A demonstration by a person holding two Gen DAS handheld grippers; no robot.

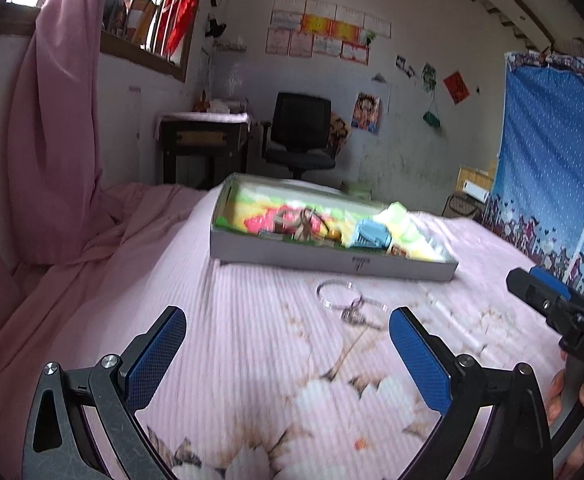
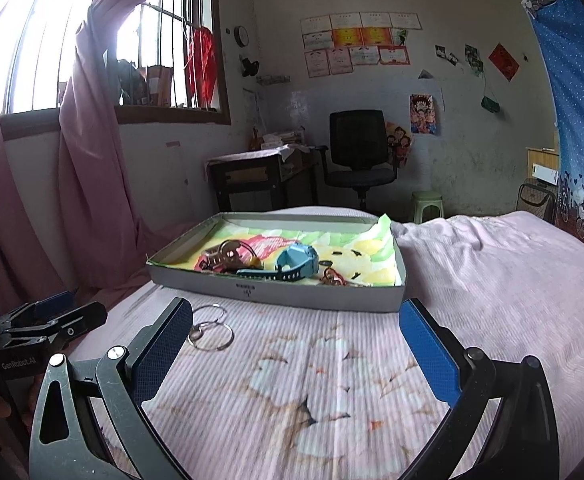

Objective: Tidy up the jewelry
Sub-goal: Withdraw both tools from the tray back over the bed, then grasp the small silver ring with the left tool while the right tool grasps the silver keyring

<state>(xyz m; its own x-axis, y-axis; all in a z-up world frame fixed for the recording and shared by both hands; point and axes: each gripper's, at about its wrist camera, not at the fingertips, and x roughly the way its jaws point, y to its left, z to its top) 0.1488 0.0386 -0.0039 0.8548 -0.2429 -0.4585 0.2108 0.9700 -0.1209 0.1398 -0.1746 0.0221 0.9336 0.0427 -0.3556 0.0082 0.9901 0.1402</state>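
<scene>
A shallow grey box [image 2: 292, 294] lined with a colourful cloth rests on the pink bed. Inside it lie a blue watch [image 2: 292, 262], brownish bracelets [image 2: 228, 256] and a small reddish piece [image 2: 333, 278]. In front of the box, silver rings [image 2: 211, 330] lie linked on the sheet; the left wrist view also has these rings [image 1: 351, 304], just beyond and between my fingers. My left gripper [image 1: 288, 334] is open and holds nothing. My right gripper [image 2: 295, 328] stands wide open and empty, the rings just beside its left finger. The box [image 1: 331, 260] is blurred in the left view.
The bed has a pink flowered sheet [image 2: 471, 280]. Pink curtains [image 2: 88, 184] hang at the left under a barred window. Beyond the bed stand a dark desk [image 2: 252, 180], a black office chair [image 2: 357, 156] and a green stool [image 2: 427, 204]. A blue patterned cloth [image 1: 551, 160] hangs at the right.
</scene>
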